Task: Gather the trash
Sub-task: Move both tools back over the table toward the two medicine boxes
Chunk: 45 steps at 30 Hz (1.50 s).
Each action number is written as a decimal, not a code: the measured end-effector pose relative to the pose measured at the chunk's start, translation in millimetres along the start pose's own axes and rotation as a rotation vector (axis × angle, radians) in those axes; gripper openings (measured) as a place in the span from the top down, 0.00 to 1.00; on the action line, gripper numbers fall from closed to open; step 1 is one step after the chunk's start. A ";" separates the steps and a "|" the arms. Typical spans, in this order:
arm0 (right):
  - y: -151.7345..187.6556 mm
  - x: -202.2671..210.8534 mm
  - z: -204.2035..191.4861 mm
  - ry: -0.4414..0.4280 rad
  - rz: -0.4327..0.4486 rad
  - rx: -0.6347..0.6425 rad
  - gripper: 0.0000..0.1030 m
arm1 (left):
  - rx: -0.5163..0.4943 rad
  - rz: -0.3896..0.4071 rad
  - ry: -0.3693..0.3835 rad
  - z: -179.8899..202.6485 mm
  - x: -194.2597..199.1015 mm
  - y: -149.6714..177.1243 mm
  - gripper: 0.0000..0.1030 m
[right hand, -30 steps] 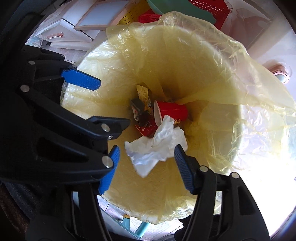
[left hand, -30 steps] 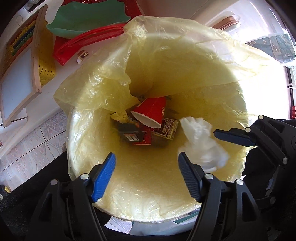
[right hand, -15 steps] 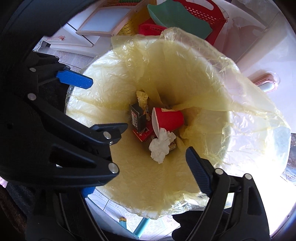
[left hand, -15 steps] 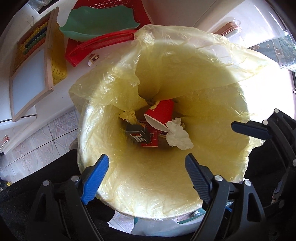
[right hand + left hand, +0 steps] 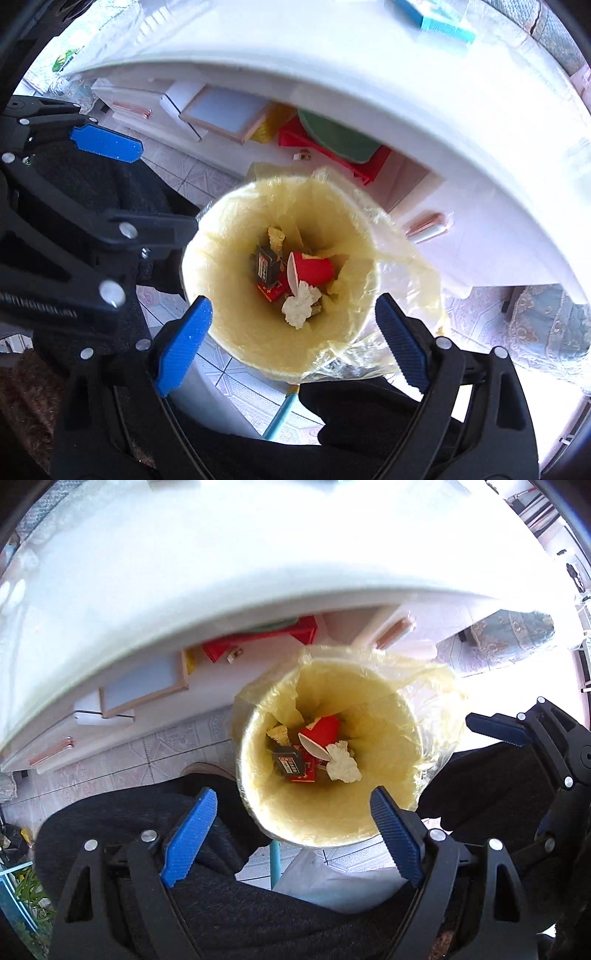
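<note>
**Inspector A:** Against the earlier frames, both claws have risen; the bin [image 5: 328, 775] reads smaller and a white tabletop [image 5: 221, 572] now fills twelve o'clock. The crumpled tissue [image 5: 343, 766] has stayed at the bottom, touching the red cup [image 5: 319, 733] at its five o'clock.

**Inspector B:** Left gripper [image 5: 291, 838] spread wide, empty. Right gripper [image 5: 291, 345] likewise wide apart, holding nothing.

**Inspector A:** The dark packet [image 5: 266, 267] carries print too small to read. The yellow liner [image 5: 406, 280] hides the far rim; glare washes out three o'clock. The red box [image 5: 304, 771] under the cup is possibly a carton, mostly covered.
</note>
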State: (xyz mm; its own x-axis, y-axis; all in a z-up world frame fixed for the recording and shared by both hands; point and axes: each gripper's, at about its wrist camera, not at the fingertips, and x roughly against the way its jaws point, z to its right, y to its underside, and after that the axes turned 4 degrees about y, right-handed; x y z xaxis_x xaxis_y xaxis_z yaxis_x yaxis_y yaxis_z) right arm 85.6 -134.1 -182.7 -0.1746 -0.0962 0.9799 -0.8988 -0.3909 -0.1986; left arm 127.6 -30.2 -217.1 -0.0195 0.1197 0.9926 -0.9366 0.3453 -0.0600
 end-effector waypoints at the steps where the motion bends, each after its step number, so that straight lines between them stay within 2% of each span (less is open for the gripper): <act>1: -5.9 16.2 5.1 0.013 0.020 0.010 0.15 | 0.005 0.019 -0.012 -1.5 17.8 -5.6 0.19; 7: -55.8 109.6 50.4 0.038 0.137 0.017 0.13 | 0.038 0.098 -0.055 -16.0 129.2 -63.3 0.12; 12: -103.6 160.8 81.9 0.069 0.196 0.025 0.08 | 0.172 0.190 -0.075 -35.1 204.1 -114.7 0.09; 14: -122.5 173.4 93.5 0.074 0.198 0.027 0.08 | 0.205 0.193 -0.092 -39.3 222.5 -133.1 0.08; 18: -157.1 192.9 116.0 0.048 0.198 0.018 0.08 | 0.287 0.162 -0.041 -51.3 245.8 -165.3 0.08; 21: -180.4 203.2 126.4 0.035 0.204 0.021 0.08 | 0.335 0.174 -0.069 -57.5 257.4 -183.1 0.08; 25: -205.1 211.9 131.9 0.052 0.215 0.048 0.08 | 0.393 0.154 -0.030 -67.9 255.2 -204.5 0.08; 31: -231.5 187.1 133.2 0.040 0.184 0.090 0.08 | 0.454 0.122 -0.009 -80.2 221.7 -231.8 0.08; 41: -244.5 126.7 129.1 0.033 0.105 0.135 0.08 | 0.598 0.013 0.107 -98.7 144.3 -260.4 0.08; 45: -246.2 108.9 130.3 0.047 0.088 0.144 0.08 | 0.627 -0.002 0.120 -105.5 121.8 -270.8 0.08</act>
State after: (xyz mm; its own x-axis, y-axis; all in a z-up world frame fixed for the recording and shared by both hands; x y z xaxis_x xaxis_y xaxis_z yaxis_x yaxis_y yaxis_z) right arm 340.3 -167.6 -29.5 -0.2712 -0.0945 0.9579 -0.8130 -0.5103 -0.2805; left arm 415.8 -10.9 -91.1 -0.0124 0.2359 0.9717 -0.9641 -0.2606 0.0509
